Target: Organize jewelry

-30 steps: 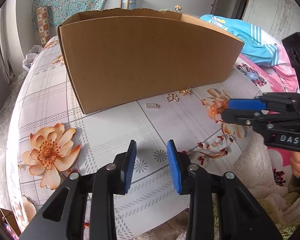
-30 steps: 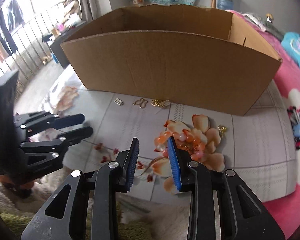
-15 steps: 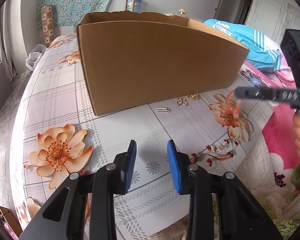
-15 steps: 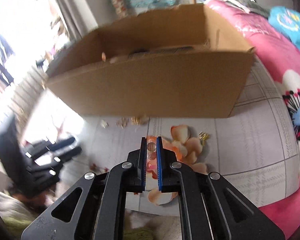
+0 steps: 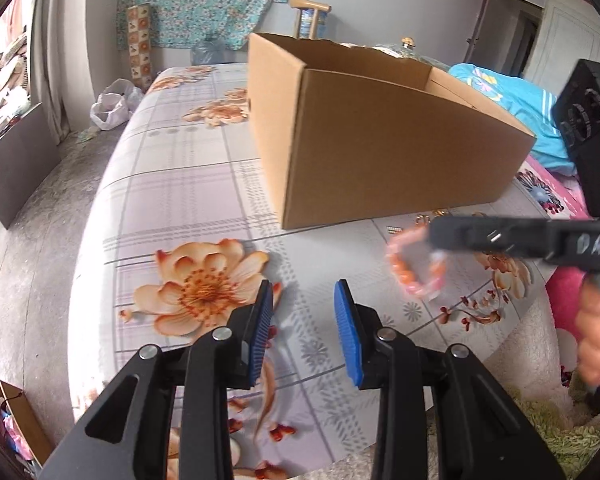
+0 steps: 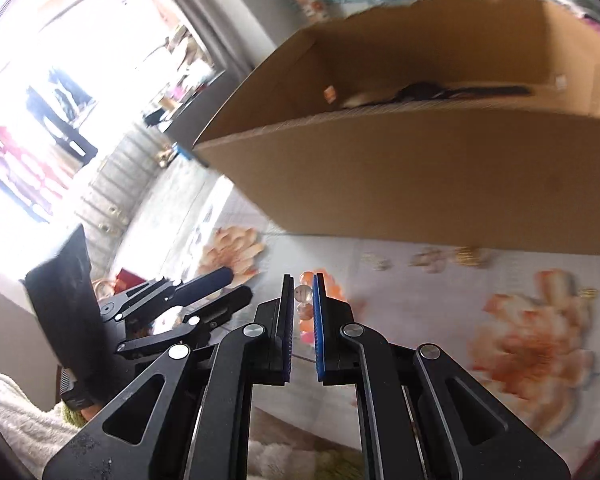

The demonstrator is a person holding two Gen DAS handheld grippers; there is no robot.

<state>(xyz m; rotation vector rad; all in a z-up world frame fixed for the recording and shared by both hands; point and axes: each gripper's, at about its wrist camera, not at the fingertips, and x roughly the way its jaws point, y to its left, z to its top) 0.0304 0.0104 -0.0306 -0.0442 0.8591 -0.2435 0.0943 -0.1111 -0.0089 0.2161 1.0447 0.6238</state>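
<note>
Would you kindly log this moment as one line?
right gripper: shut on bead bracelet, lifted off bedsheet | left gripper: open, empty | cardboard box: open-topped | small gold pieces: beside box

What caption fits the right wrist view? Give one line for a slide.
Right gripper pinches a beaded bracelet above the floral cloth, facing the cardboard box.

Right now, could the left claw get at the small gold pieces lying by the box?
Probably yes: the left claw is open and empty, but the right claw, dangling a bead bracelet, crosses in front of the gold pieces near the cardboard box.
</note>
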